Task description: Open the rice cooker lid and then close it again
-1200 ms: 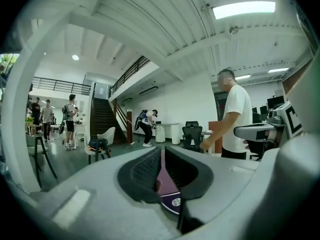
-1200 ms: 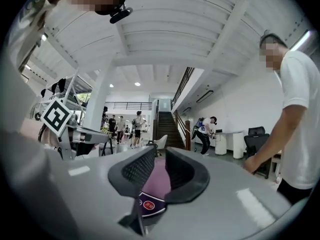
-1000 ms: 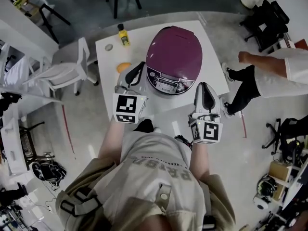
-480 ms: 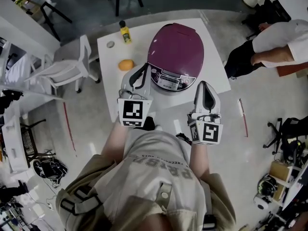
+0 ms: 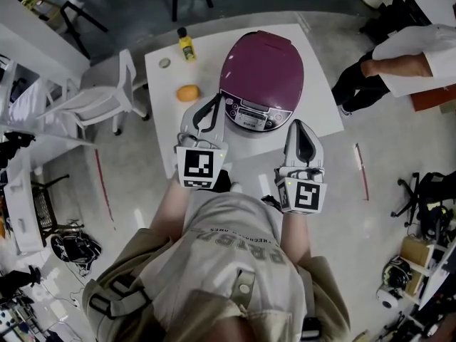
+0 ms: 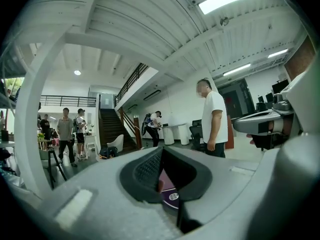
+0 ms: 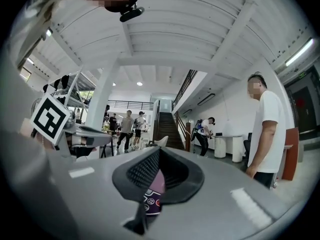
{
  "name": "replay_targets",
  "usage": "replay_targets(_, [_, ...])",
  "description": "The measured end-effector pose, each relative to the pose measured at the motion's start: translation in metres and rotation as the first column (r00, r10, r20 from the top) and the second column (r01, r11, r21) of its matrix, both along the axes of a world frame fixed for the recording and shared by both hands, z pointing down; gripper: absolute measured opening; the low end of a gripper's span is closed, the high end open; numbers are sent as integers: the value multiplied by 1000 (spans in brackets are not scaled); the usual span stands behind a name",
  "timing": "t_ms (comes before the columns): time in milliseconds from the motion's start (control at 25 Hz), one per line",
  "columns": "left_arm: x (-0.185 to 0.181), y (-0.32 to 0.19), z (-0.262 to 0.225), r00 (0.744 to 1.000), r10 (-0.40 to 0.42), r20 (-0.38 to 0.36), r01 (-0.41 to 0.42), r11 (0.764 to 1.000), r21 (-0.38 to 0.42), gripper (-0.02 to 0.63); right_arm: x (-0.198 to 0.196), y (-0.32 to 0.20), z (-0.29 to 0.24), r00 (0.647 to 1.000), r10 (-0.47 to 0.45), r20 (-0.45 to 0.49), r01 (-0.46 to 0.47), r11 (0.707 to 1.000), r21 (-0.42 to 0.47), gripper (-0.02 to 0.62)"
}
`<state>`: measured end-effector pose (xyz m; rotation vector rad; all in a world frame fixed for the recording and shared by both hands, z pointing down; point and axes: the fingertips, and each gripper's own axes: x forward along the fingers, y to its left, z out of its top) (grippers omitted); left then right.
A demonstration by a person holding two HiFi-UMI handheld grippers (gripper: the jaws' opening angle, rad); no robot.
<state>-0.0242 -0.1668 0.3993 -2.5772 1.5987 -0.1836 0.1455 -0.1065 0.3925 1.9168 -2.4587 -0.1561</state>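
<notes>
The left hand-held gripper (image 5: 214, 102) has its jaws pressed together with nothing between them, and the right hand-held gripper (image 5: 298, 125) is closed and empty in the same way. Through the narrow slot between each pair of pads only a sliver of purple shell and button panel shows. Both point level at the front of the rice cooker (image 5: 260, 85), one to each side of its control panel. The left tip is just beside the front-left of the body and the right tip is near the front-right, which looks like a stance for working the latch from the front. Whether either tip touches the cooker I cannot tell. The cooker stands in the middle of the white tabletop (image 5: 317, 109) with its purple lid (image 5: 263, 59) down and flush. That fits a lid about to be raised as well as one lowered again, and nothing here settles which. An orange (image 5: 187, 92) lies to the cooker's left, and a yellow bottle (image 5: 187, 47) stands near the far-left corner with a small round cap (image 5: 164, 63) beside it, all seemingly clear of the lid's swing. Around the tabletop are a pale, glossy floor (image 5: 128, 191), a white chair (image 5: 107, 98) at the left and a person in a white top (image 5: 410, 48) at the right. The gripper views show a high white hall with a staircase (image 7: 167, 126) and other people standing about.
</notes>
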Motion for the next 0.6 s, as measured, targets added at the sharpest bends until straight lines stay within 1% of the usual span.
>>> replay_targets(280, [-2, 1, 6, 1000, 4, 11, -4, 1000, -15, 8, -3, 1, 6, 1000, -3, 7, 3, 1000, -12, 0])
replay_targets(600, [-3, 0, 8, 1000, 7, 20, -7, 1000, -19, 8, -6, 1, 4, 1000, -1, -7, 1, 1000, -13, 0])
